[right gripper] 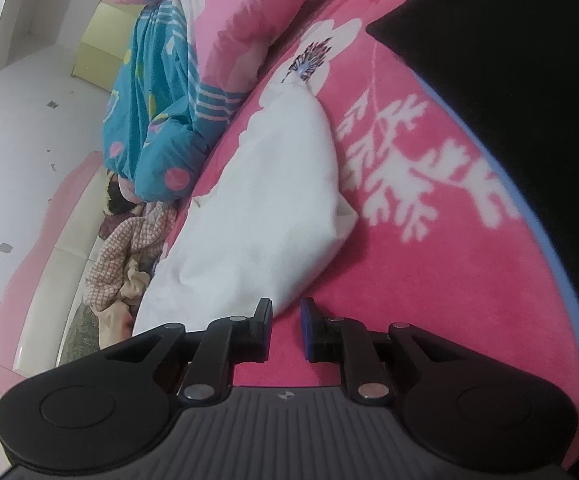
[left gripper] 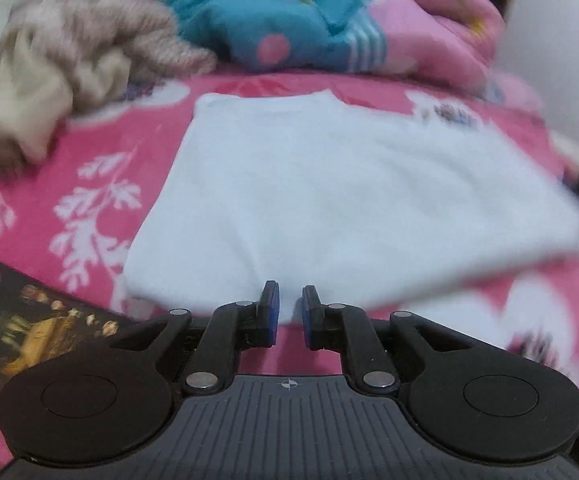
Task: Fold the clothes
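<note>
Lying flat on the pink bed (left gripper: 101,132), the white garment (left gripper: 309,200) is folded; my left hand-held gripper (left gripper: 289,312) and right hand-held gripper (right gripper: 287,320) hover slightly parted, gripping nothing, to leave it undisturbed.

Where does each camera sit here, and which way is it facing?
Left wrist: on the left gripper, looking down across the white garment toward the quilt; only its own fingers show.
Right wrist: on the right gripper, rolled sideways, looking along the garment's edge; only its own fingers show.
Shared: garment, pink blanket, quilt.
</note>
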Motion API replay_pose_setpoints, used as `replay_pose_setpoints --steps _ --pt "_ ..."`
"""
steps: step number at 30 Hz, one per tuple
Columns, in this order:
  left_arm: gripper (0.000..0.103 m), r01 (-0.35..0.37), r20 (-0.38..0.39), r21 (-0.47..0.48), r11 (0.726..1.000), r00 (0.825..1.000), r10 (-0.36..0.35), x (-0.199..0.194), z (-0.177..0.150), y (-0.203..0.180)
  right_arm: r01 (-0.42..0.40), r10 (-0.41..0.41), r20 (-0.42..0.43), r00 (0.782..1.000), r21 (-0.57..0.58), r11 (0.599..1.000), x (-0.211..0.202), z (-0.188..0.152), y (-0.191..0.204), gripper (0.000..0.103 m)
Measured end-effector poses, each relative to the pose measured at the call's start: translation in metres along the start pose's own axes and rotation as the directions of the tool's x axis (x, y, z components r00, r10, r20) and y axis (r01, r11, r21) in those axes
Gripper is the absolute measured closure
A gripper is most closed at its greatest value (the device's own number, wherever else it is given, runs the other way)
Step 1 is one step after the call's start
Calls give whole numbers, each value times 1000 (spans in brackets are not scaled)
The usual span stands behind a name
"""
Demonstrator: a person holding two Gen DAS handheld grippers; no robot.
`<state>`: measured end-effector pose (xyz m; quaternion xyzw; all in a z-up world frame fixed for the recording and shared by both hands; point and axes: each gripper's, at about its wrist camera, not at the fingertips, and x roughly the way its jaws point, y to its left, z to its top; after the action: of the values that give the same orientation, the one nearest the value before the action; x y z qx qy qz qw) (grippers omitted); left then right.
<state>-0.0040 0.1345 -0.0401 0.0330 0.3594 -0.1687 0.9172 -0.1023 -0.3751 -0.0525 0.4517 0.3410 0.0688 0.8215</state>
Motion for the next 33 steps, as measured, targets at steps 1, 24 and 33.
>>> replay_pose_setpoints --steps 1,24,33 --pt "91 -11 -16 10 1000 1000 11 -5 -3 -2 0 0 0 1000 3 1000 -2 -1 -2 87" --pt "40 389 298 -777 495 920 -255 31 -23 41 -87 77 58 995 196 977 32 12 -4 51" --pt "91 254 319 -746 616 948 -4 32 -13 18 -62 27 196 980 173 983 55 18 4 71"
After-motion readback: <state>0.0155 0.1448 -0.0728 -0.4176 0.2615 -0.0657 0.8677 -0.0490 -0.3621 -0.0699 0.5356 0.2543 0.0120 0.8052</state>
